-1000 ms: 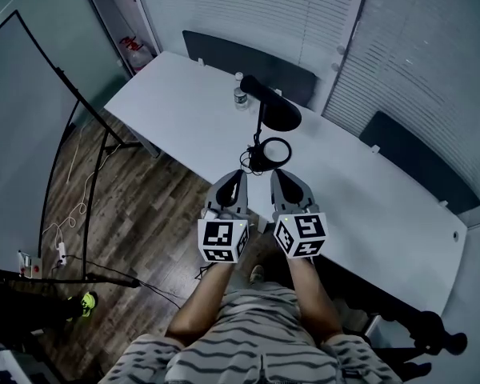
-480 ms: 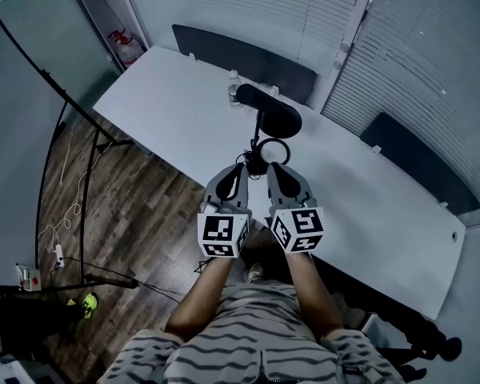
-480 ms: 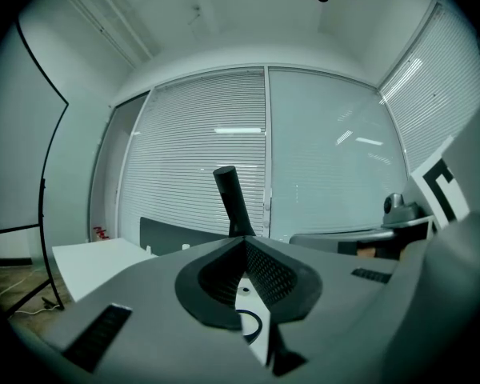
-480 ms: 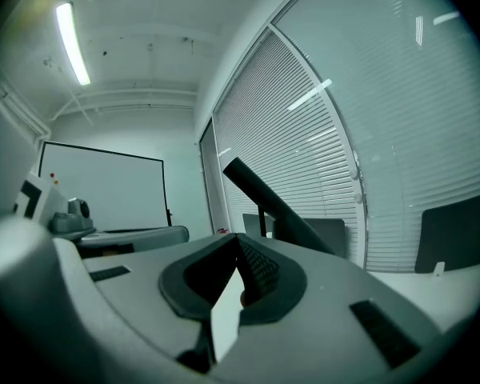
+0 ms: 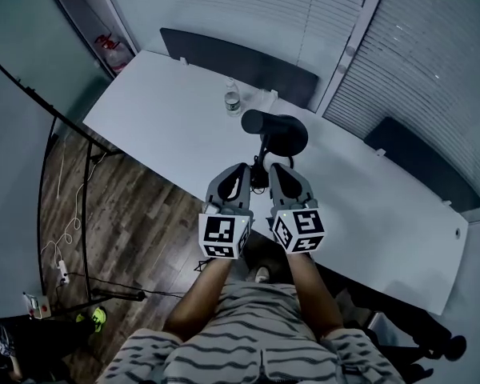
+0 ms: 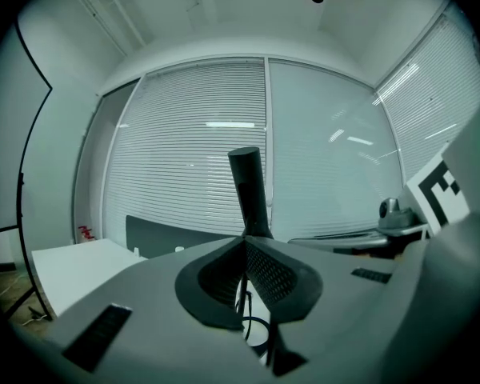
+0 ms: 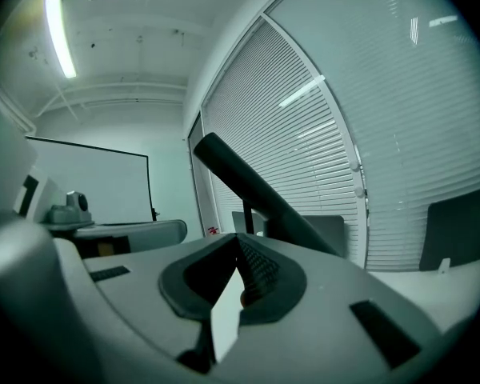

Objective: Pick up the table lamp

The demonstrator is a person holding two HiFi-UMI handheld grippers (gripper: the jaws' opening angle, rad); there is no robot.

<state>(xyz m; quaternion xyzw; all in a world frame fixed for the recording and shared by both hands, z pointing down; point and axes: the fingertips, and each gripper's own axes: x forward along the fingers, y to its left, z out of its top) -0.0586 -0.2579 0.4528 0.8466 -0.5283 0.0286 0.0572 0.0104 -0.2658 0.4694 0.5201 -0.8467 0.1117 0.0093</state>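
Table lamp point(image 5: 280, 131) stem pinched by left gripper point(image 5: 244, 169); right gripper point(image 5: 275, 168) closed alongside.

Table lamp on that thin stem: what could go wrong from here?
The table lamp looks top-heavy on its thin stem, so it might swing or tip when lifted. It is close to the edge of the table; a slip could drop it to the floor. The bottle behind it could get knocked.

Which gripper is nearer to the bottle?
Left. In the head view the left gripper is almost straight below the bottle; the right gripper is farther to the right, below the lamp.
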